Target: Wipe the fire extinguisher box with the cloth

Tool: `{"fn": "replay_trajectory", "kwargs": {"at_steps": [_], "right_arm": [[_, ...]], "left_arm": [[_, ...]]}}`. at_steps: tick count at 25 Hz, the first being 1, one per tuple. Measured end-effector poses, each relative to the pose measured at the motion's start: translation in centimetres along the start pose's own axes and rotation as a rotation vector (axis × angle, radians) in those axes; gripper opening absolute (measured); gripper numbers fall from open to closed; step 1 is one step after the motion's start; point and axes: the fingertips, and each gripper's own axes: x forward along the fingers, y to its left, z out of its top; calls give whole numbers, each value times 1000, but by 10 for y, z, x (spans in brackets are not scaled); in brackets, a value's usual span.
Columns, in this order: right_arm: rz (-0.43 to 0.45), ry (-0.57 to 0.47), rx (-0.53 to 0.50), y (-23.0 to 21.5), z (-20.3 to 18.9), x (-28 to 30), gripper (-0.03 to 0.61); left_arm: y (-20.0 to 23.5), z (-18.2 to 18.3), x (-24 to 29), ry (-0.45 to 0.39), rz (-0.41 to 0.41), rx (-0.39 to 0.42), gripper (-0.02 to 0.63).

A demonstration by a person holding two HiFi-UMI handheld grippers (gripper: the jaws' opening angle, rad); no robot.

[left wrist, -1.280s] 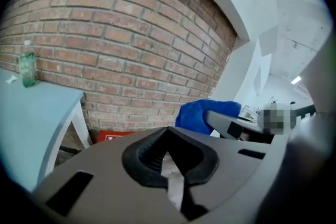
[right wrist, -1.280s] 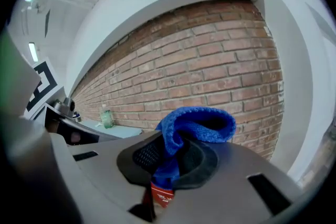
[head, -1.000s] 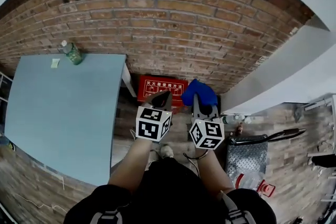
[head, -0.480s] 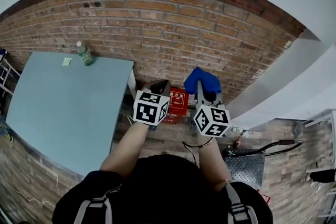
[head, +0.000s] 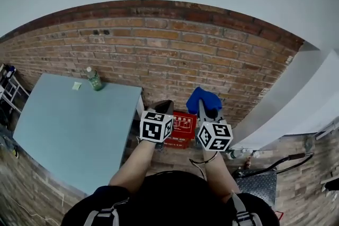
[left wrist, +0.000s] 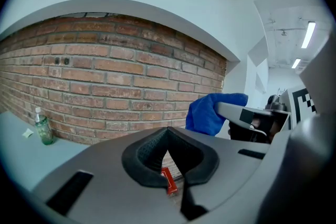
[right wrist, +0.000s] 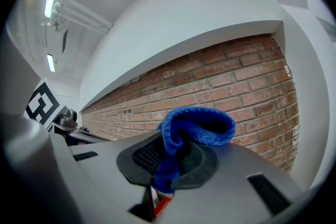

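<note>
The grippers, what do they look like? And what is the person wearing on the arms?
The left gripper and right gripper each have a smooth grey body with black ribbed fingers. Each one carries a white cube with black square markers. A thin dark cable hangs under the right one. The person's top is dark, and no sleeves cover the forearms.

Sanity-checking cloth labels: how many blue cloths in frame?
1. The blue terry cloth is clamped in the right gripper, held up in front of the red brick wall. No other shows; one could lie hidden behind the person.
</note>
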Motion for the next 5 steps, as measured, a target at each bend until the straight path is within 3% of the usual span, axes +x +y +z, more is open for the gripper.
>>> {"fn": "replay_trajectory", "kwargs": {"at_steps": [5], "right_arm": [[12, 9, -10, 3, -3, 3, 51]], "left_arm": [[5, 0, -2, -6, 13, -7, -3]]}}
